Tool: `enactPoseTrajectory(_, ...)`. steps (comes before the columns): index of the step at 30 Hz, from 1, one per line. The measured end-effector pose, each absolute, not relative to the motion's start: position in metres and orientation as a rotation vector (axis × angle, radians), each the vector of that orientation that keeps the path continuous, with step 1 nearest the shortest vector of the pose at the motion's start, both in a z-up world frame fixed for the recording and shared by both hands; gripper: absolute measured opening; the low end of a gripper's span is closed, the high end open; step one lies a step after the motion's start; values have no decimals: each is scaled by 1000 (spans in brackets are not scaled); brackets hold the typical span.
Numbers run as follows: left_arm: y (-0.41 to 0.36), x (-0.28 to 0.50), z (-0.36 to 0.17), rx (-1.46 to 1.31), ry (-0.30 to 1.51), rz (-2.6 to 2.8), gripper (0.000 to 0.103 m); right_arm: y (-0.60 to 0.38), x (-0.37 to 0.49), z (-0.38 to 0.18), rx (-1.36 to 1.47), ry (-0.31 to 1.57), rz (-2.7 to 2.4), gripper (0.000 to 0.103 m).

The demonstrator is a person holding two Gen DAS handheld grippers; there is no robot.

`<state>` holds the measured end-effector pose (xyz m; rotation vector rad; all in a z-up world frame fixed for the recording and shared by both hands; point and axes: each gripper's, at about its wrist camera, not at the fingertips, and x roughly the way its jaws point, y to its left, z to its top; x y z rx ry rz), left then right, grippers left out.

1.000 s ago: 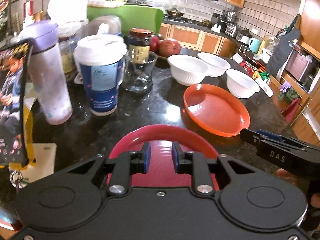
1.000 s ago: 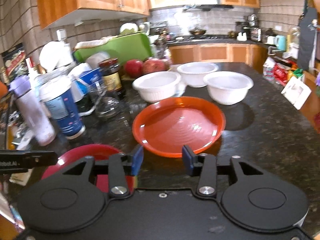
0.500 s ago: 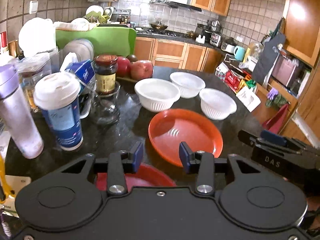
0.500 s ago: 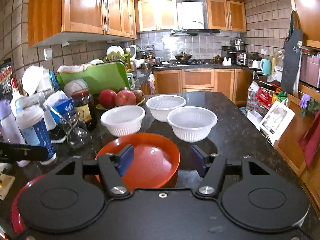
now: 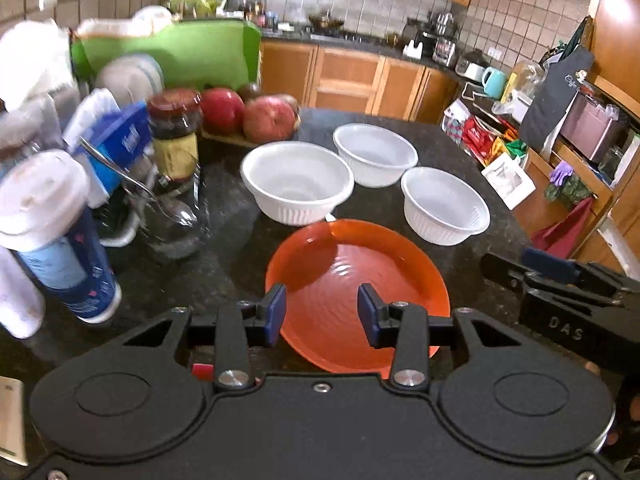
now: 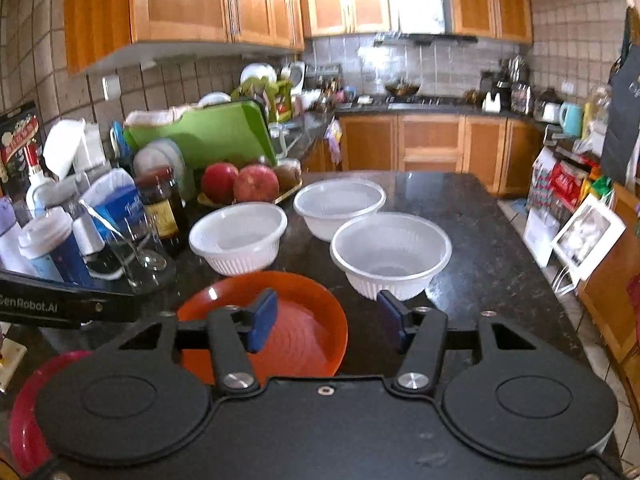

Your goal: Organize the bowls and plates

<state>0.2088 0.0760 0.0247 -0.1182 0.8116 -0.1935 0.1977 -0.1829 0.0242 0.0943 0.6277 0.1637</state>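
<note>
1. Dark speckled stone countertop (image 6: pixel 472 240) runs away from me toward wooden kitchen cabinets and a tiled wall, with clutter crowding its left edge.
2. My left gripper (image 5: pixel 322 314) hangs over the near part of the round orange plastic plate (image 5: pixel 332 276); its blue pads stand apart with nothing between them, clear of the plate.
3. My right gripper (image 6: pixel 326 318) points between that orange plate (image 6: pixel 304 328) and the nearest white ribbed bowl (image 6: pixel 390 254) — its jaws are closing, yet they grip nothing and the pads press on nothing.
4. 3 white ribbed plastic bowls sit upright beyond the orange plate: the nearest at right, 1 at left (image 6: pixel 238 238) and 1 farther back (image 6: pixel 338 204). None is stacked in another. From the left wrist, the left bowl and the back bowl look to be touching at the rims.
5. The orange plate lies flat, just beside the nearest bowl and the left bowl.
6. A round red plastic plate (image 6: pixel 20 420) lies at my near left, mostly hidden under my right gripper's body; only a sliver shows from the left wrist.
7. Left of the bowls stand a clear glass with a metal spoon (image 5: pixel 172 208), a dark jar with a red lid (image 5: pixel 176 136) and a blue cup with a white lid (image 5: pixel 56 236).
8. Red apples (image 6: pixel 256 182) rest on a tray behind the bowls, in front of a green cutting board (image 6: pixel 208 136) propped upright.
</note>
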Motion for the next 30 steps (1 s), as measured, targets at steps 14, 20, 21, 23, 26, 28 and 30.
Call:
enactPoseTrajectory(14,72,250,-2,-107,935,-99,44,-182,258,-22,114,802,260,38)
enactPoseTrajectory(20,73,261,-12,-97,972,-66,44,-180,278,-36,96,837,268,35)
enactPoseTrajectory(21,74,264,-14,-100,980,-61,44,-181,281,-37,100,843,274,33)
enactPoseTrajectory(23,75,268,-17,-105,996,-53,44,-181,286,-41,108,855,281,32)
enactPoseTrajectory(26,76,272,-21,-113,1017,-50,42,-181,291,-44,109,863,286,31)
enactPoseTrajectory(28,76,274,-23,-118,1029,-52,41,-181,292,-46,111,865,287,29)
enactPoseTrajectory(30,75,275,-25,-119,1039,-52,41,-180,293,-48,108,866,284,27)
